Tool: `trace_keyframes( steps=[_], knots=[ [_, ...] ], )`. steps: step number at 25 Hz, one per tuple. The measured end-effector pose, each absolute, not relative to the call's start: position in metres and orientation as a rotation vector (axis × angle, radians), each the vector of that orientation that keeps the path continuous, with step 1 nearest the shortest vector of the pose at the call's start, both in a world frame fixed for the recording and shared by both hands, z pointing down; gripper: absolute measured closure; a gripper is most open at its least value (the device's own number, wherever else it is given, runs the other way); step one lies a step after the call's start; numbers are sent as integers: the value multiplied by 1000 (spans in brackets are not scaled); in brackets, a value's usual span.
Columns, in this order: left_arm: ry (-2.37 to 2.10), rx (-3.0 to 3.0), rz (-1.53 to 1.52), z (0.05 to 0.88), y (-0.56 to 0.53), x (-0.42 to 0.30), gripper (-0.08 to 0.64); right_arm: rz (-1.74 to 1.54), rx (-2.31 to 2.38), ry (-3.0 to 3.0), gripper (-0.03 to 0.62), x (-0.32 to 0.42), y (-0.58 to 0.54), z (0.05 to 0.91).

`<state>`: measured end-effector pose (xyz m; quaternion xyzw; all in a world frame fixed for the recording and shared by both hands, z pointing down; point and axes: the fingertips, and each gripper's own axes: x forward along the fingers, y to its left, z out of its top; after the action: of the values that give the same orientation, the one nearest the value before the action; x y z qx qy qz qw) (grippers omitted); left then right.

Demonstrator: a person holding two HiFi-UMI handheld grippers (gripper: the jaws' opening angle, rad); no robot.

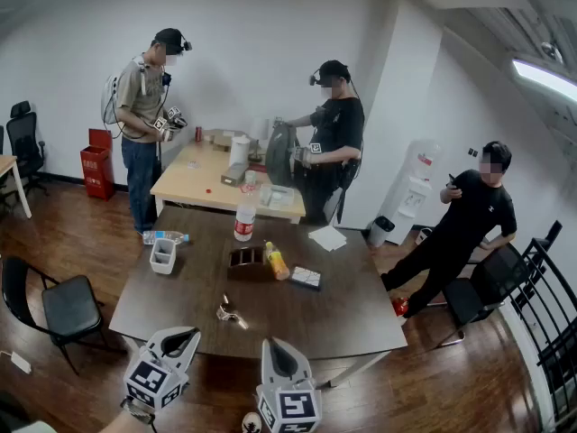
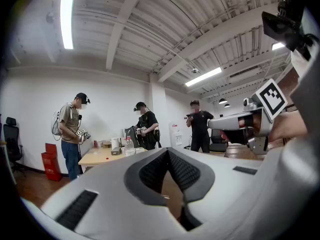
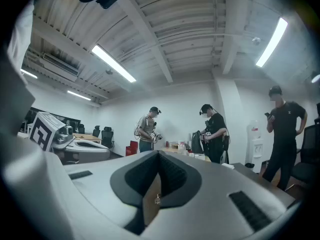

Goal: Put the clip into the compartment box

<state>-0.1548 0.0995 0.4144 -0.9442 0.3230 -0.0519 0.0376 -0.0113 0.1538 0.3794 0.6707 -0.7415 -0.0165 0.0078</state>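
Observation:
A small shiny metal clip point(image 1: 231, 314) lies on the dark brown table point(image 1: 361, 318), near its front edge. A dark open compartment box point(image 1: 247, 257) stands further back, at mid-table. My left gripper point(image 1: 184, 338) and right gripper point(image 1: 274, 352) hover at the table's front edge, left and right of the clip and short of it. Both are shut and hold nothing. In the left gripper view the jaws point(image 2: 167, 152) meet and point out over the room. The jaws in the right gripper view point(image 3: 159, 154) are closed too. Neither gripper view shows the clip or the box.
On the table: a white basket point(image 1: 163, 255), a lying water bottle point(image 1: 165, 236), an upright bottle point(image 1: 245, 213), a yellow bottle point(image 1: 277, 262), a flat dark case point(image 1: 306, 278), paper point(image 1: 327, 237). A black chair point(image 1: 68, 309) stands left. Three people stand beyond.

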Motion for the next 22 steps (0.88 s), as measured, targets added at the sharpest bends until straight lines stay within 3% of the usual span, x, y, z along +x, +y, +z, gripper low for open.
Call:
trace_keyframes(
  steps=[9,22],
  knots=[
    [1011,-2893,-196,430,51,-129,569,-3,2112,-2324,595,22,102,396],
    [1147,-2810,-201,427,-95,-30,569,-9,1997,-2412,595,118,-53,398]
  ],
)
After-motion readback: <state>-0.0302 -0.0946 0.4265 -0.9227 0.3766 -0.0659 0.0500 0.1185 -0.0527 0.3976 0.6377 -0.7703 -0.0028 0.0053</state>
